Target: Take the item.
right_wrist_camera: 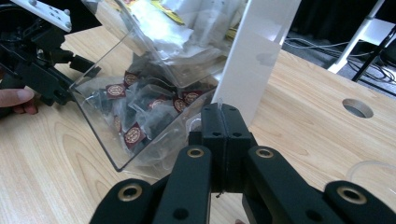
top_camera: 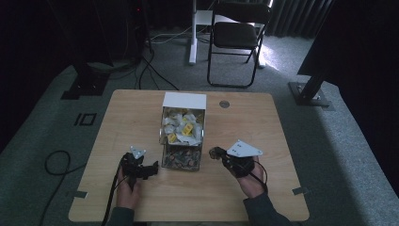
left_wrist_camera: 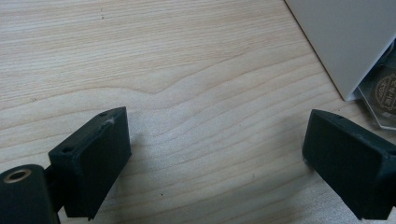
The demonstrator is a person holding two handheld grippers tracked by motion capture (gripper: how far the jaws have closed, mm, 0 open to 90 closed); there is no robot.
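The left gripper point(top_camera: 151, 169) is resting on the wooden table point(top_camera: 131, 117) just left of the clear dispenser box point(top_camera: 182, 136), its jaws standing wide apart with bare wood between them; in the left gripper view the box's white side panel point(left_wrist_camera: 345, 42) is sitting just beyond the far jaw.

The dispenser box itself is standing at the table's middle, its upper compartment holding pale and yellow sachets point(top_camera: 183, 126), its lower one holding dark sachets with round red labels point(right_wrist_camera: 133, 135).

The right gripper point(top_camera: 217, 153) is sitting just right of the box, jaws pressed together against its lower front corner; a thin clear edge seems to be rising between the tips, though I cannot tell whether anything is truly being pinched.

Judgement: a dark sachet is likely being drawn out. The left gripper should be steadying the box's side while the right is pulling slowly and level, avoiding tipping.
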